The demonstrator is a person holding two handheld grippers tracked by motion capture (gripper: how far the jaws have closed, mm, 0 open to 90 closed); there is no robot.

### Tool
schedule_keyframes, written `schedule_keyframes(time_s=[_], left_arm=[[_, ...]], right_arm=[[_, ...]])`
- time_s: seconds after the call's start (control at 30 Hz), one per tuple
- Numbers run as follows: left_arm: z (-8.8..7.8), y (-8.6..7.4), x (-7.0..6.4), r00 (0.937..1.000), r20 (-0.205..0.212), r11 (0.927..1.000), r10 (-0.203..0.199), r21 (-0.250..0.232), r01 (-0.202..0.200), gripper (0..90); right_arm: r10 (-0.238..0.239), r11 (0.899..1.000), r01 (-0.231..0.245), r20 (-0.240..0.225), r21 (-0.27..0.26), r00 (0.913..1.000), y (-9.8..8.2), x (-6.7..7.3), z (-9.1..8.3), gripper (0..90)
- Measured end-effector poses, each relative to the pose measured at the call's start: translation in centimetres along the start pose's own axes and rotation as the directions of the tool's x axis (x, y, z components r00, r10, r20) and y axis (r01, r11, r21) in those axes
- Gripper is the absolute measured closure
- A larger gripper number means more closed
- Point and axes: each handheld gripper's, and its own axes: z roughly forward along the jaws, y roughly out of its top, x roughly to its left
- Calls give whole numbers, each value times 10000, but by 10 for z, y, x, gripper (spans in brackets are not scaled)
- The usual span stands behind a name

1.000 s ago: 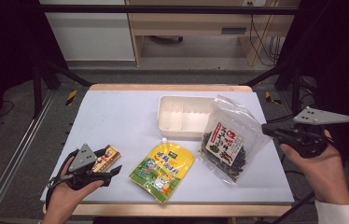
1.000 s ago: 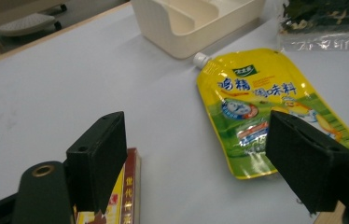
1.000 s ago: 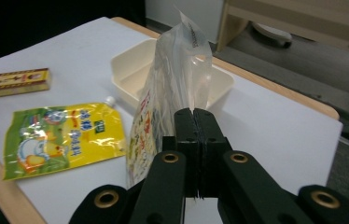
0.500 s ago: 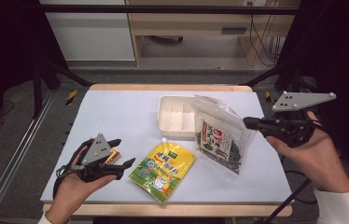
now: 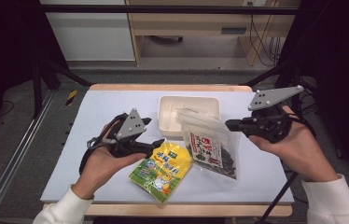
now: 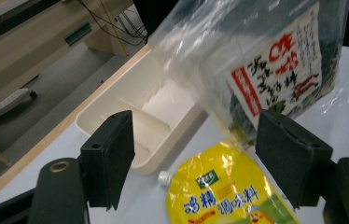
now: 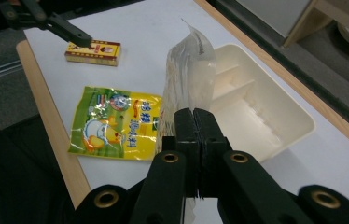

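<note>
My right gripper (image 5: pixel 231 125) is shut on the clear top edge of a seaweed bag (image 5: pixel 210 149). The bag hangs tilted over the near right corner of a white divided tray (image 5: pixel 189 100). The right gripper view has the jaws (image 7: pixel 195 126) pressed flat on the plastic. My left gripper (image 5: pixel 154 131) hovers open above the table, left of a yellow pouch (image 5: pixel 163 169); its jaws have just been closing a little, with nothing between them. From the left gripper (image 6: pixel 196 163) I look at the tray (image 6: pixel 135 107), the bag (image 6: pixel 275 65) and the pouch (image 6: pixel 224 196).
In the right gripper view a small red-and-yellow box (image 7: pixel 95 51) lies flat on the table near its left edge, under one of the left gripper's fingers (image 7: pixel 65 28). The yellow pouch (image 7: pixel 116 121) lies near the wooden front edge.
My left gripper has risen and moved right, away from the small box, toward the pouch. My right gripper has lifted the seaweed bag and carried it left toward the tray.
</note>
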Motion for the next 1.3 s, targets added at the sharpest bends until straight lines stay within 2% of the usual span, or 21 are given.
schedule_keyframes(time_s=[0.1, 0.23, 0.43, 0.7, 0.83, 1.03, 1.17, 1.23, 1.27, 1.3], left_arm=[[7, 6, 4, 9999, 95, 9996, -74, -256, 76, 277], [12, 10, 7, 9998, 151, 9995, 114, -287, -109, 272], [18, 12, 10, 9994, 300, 9989, 165, -441, -152, 258], [37, 21, 15, 9977, 367, 9980, 571, -281, -561, 201], [47, 22, 17, 9961, 572, 9977, 676, -135, -670, 185], [66, 21, 14, 9899, 1137, 9963, 847, 73, -860, 192], [71, 21, 13, 9881, 1346, 9967, 743, 233, -781, 277], [73, 20, 11, 9843, 1512, 9942, 910, 432, -986, 361], [73, 20, 11, 9843, 1512, 9942, 910, 432, -986, 408], [75, 19, 7, 9799, 1679, 9910, 1074, 606, -1190, 469]], right_arm=[[-159, 9999, 158, -191, -46, 9997, 6, 1, 7, 900], [-374, 9993, 372, -381, -51, 9986, 13, 3, 15, 900], [-514, 9987, 513, -543, -37, 9972, 19, 7, 21, 899], [-672, 9977, 677, -687, 43, 9954, 28, 13, 30, 899], [-775, 9969, 781, -757, 44, 9941, 31, 16, 34, 899], [-824, 9965, 834, -792, 95, 9935, 34, 19, 37, 899], [-817, 9964, 830, -712, 153, 9941, 34, 19, 36, 898], [-816, 9964, 829, -638, 176, 9946, 33, 19, 35, 896], [-822, 9963, 835, -607, 181, 9948, 32, 19, 34, 896], [-829, 9962, 842, -542, 207, 9951, 31, 19, 33, 894]])
